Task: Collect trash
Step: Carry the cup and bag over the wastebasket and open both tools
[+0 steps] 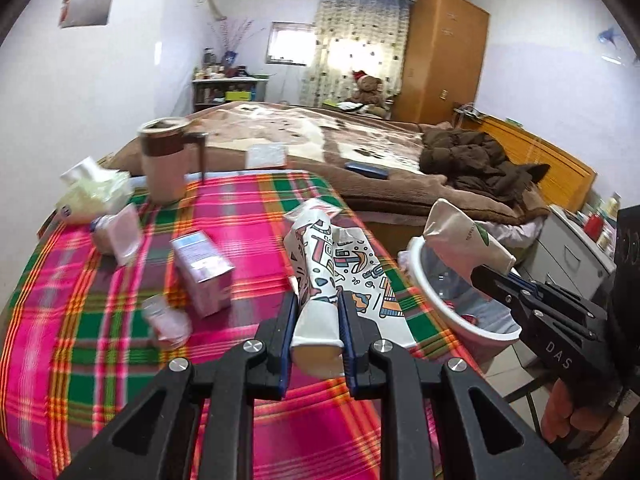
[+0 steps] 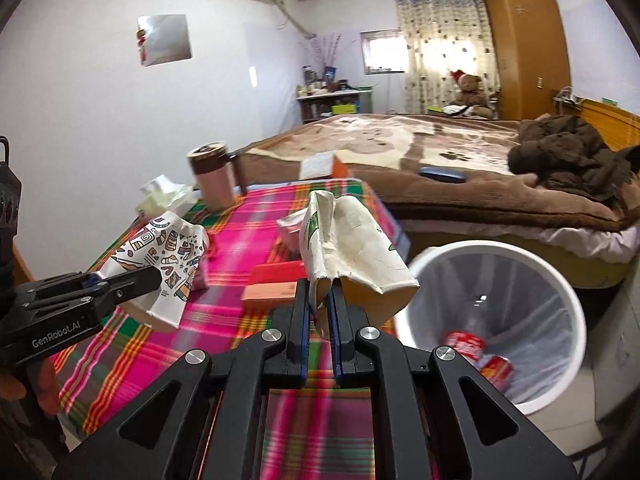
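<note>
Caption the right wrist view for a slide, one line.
Right gripper pinches a crushed white paper cup over the plaid tablecloth, beside the white trash bin.

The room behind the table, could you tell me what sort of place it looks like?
Most likely a lived-in bedroom at home: a bed with a brown blanket fills the middle, a wooden wardrobe stands in the corner, and a teddy bear sits by the curtains.
</note>
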Available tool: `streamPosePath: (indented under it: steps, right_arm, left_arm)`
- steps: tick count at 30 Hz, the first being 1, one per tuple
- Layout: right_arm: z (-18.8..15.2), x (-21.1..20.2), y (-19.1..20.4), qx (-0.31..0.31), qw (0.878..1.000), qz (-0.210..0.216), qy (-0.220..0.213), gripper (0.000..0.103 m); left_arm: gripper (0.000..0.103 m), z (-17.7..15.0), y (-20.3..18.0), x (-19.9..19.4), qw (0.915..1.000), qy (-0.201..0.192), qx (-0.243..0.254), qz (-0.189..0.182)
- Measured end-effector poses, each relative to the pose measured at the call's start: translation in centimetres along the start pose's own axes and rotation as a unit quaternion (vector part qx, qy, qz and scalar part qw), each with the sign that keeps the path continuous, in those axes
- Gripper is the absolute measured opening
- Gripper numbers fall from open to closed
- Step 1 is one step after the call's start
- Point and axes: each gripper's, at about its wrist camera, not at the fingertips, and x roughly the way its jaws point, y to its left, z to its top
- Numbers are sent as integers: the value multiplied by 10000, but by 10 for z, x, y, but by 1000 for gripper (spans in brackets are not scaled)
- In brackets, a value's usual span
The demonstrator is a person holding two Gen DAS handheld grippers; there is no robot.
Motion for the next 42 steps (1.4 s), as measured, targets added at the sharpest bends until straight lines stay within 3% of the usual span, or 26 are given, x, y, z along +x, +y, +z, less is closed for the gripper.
streamPosePath:
  steps: [11, 24, 42]
  right_arm:
    - [6, -10, -47, 259, 9982, -530, -106, 9]
    - [-1, -5, -101, 611, 9913, -1153, 159, 9]
    - [-13, 13, -133, 757, 9842, -1486, 592, 9]
  left_arm:
    - [21, 19, -57, 32, 9985, 53, 360, -410]
    - [21, 34, -123, 79, 9931, 290, 796, -817]
    - [22, 29, -145, 131, 9905, 805, 786, -795]
